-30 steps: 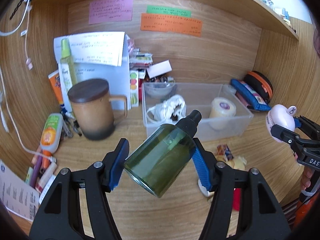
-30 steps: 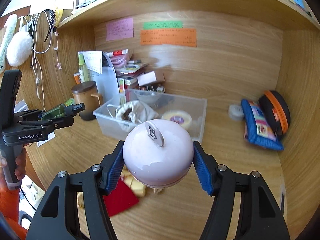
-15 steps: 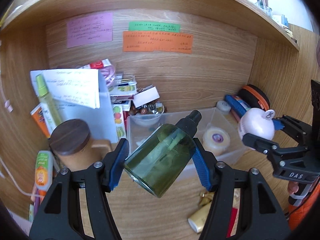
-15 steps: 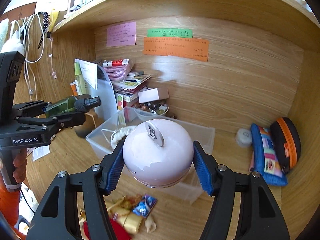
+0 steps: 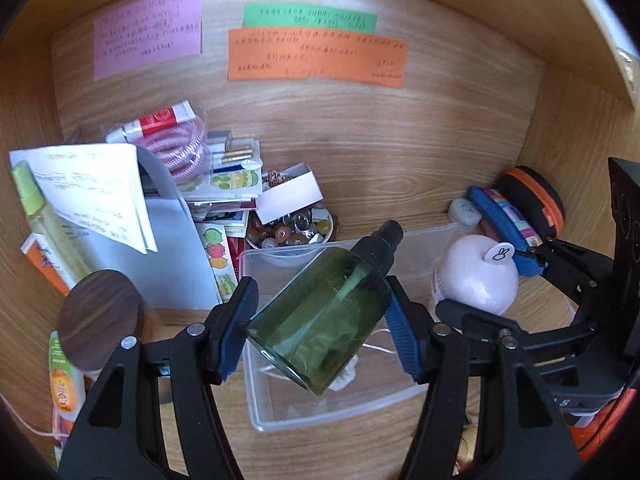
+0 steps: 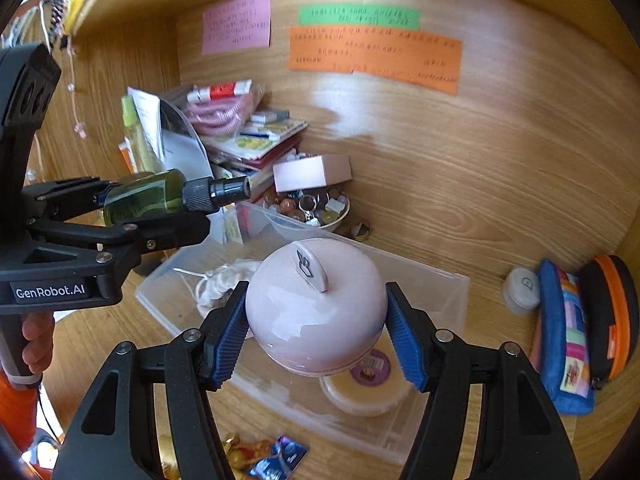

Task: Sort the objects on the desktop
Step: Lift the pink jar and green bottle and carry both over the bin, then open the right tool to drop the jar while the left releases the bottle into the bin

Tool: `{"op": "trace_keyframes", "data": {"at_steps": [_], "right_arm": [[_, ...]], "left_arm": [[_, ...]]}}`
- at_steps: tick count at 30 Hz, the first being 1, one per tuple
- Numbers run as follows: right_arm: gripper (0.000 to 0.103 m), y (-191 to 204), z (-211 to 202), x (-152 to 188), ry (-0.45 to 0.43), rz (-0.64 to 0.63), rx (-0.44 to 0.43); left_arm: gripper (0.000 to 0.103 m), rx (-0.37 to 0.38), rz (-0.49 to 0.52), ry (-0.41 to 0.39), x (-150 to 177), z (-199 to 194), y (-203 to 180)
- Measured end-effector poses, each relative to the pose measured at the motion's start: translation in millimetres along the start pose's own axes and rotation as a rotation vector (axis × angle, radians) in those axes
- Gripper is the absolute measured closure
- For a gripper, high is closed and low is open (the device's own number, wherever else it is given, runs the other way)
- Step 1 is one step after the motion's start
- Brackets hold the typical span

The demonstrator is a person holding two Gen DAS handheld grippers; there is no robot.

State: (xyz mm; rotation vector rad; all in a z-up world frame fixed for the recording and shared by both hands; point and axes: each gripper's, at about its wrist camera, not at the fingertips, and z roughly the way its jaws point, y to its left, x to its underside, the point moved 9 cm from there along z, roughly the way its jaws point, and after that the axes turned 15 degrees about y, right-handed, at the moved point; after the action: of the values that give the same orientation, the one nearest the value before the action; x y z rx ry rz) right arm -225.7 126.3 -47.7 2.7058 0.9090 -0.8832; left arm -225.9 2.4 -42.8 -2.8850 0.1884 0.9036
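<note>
My left gripper [image 5: 322, 328] is shut on a green spray bottle [image 5: 320, 320] with a black nozzle, held tilted above the clear plastic bin [image 5: 320, 412]. The bottle also shows in the right wrist view [image 6: 152, 198]. My right gripper [image 6: 316, 332] is shut on a pale pink apple-shaped container [image 6: 314, 306], held above the same bin [image 6: 440, 284]. The pink container shows in the left wrist view [image 5: 476, 276] to the right of the bottle. Inside the bin lie a white cloth pouch [image 6: 224, 280] and a round cream jar [image 6: 368, 390].
A stack of papers and books [image 5: 224, 184], a small bowl of beads [image 5: 292, 232], a wooden-lidded mug [image 5: 100, 316] and tubes stand at the back left. A blue pouch [image 6: 564, 340] and orange-black case [image 6: 612, 312] lie at the right. Snack wrappers [image 6: 272, 456] lie in front of the bin.
Both grippers have moved forward and upward into the alcove, so they now hang over the clear bin. Each still holds its object.
</note>
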Motion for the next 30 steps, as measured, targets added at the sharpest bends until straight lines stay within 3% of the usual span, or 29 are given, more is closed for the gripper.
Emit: {"op": "trace_keyframes", "data": {"at_steps": [12, 30], "right_arm": [[0.042, -7.3, 56.0, -13.6, 0.115, -0.037, 0.011], [0.042, -6.2, 85.9, -7.4, 0.208, -0.099, 0.060]], "left_arm": [[0.041, -0.013, -0.012, 0.125, -8.3, 66.9, 13.0], [0.041, 0.016, 0.023, 0.197, -2.1, 95.9, 4.5]]}}
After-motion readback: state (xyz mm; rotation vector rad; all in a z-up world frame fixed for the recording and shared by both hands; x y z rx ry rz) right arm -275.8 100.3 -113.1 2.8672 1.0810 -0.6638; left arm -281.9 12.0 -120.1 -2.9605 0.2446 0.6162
